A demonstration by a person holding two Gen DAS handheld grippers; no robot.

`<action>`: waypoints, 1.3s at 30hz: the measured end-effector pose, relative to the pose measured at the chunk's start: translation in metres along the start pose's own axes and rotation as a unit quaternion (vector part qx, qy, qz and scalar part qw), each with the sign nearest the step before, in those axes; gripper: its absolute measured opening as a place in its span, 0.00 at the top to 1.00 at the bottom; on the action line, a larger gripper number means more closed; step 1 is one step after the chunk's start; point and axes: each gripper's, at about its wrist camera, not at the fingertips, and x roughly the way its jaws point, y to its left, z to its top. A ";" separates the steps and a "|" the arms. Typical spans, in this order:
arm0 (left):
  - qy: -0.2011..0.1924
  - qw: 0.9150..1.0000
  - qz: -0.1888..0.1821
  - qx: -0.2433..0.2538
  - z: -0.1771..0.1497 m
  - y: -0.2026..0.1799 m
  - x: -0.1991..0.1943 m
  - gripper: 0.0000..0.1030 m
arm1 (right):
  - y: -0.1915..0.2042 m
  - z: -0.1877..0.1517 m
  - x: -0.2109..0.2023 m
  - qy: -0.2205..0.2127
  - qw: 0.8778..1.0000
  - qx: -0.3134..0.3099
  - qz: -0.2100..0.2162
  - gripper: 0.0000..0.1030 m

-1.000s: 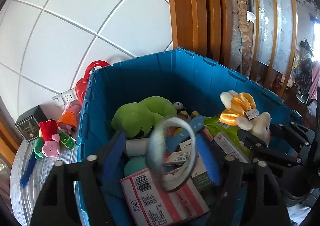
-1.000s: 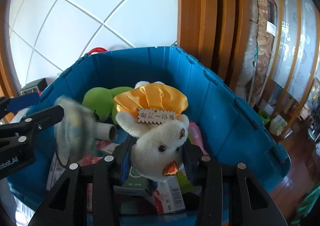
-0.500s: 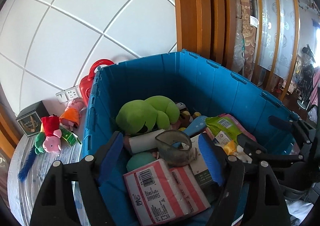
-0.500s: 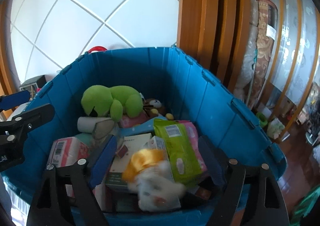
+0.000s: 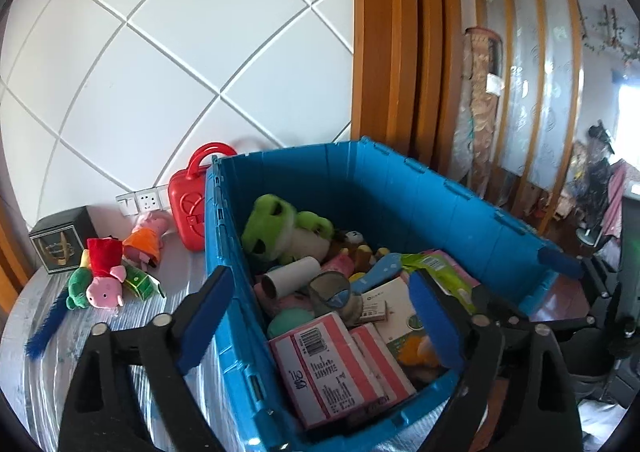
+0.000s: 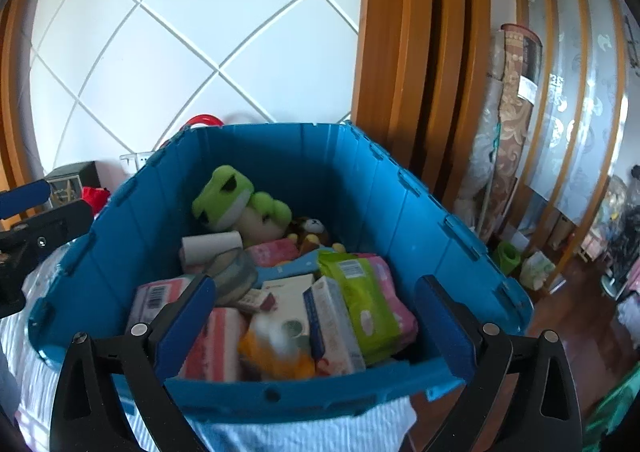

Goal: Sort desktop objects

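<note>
Ribbed blue plastic crate (image 6: 400, 220) brimming with plush and cardboard.
Left gripper (image 5: 320, 316) and right gripper (image 6: 316, 316) are just opening wide, fingers holding nothing; fuzzy frog (image 6: 236, 204) is lying far inside.

The big blue bin (image 6: 384, 212) looks like hard, smooth plastic with a soft shine, and the red case (image 5: 191, 208) beside it is shiny plastic too. The green frog (image 6: 240, 204) and the pink pig (image 5: 105, 284) are soft, fuzzy cloth, the roll (image 5: 292, 276) looks like plain matt cardboard, and the pink boxes (image 5: 332, 368) are printed paper. The wall (image 5: 180, 52) has smooth white tiles, and the post (image 6: 416, 52) is glossy brown wood
</note>
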 end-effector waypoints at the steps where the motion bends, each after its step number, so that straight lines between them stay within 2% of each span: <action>1: -0.003 1.000 -0.001 -0.001 -0.001 0.003 -0.005 0.09 | 0.002 -0.001 -0.003 0.000 1.000 0.003 0.001 0.02; 3: -0.009 1.000 0.005 -0.001 -0.004 0.008 -0.013 0.02 | 0.006 -0.003 -0.010 0.004 1.000 0.011 0.005 0.02; 5: -0.007 1.000 0.006 -0.003 -0.006 0.012 -0.017 0.02 | 0.011 -0.004 -0.017 0.005 1.000 0.014 0.006 0.02; 9: 0.011 1.000 -0.017 -0.008 -0.011 0.017 -0.021 0.02 | 0.020 -0.009 -0.035 0.003 1.000 0.013 0.007 0.02; 13: 0.014 1.000 0.003 -0.001 -0.014 0.018 -0.029 0.02 | 0.024 -0.011 -0.050 0.000 1.000 0.018 -0.004 0.01; 17: 0.014 1.000 0.006 0.000 -0.016 0.022 -0.037 0.02 | 0.028 -0.014 -0.059 0.001 1.000 0.024 -0.004 0.01; 39: 0.023 0.999 0.025 0.013 -0.022 0.025 -0.053 0.02 | 0.033 -0.018 -0.077 -0.005 0.999 0.033 0.002 0.01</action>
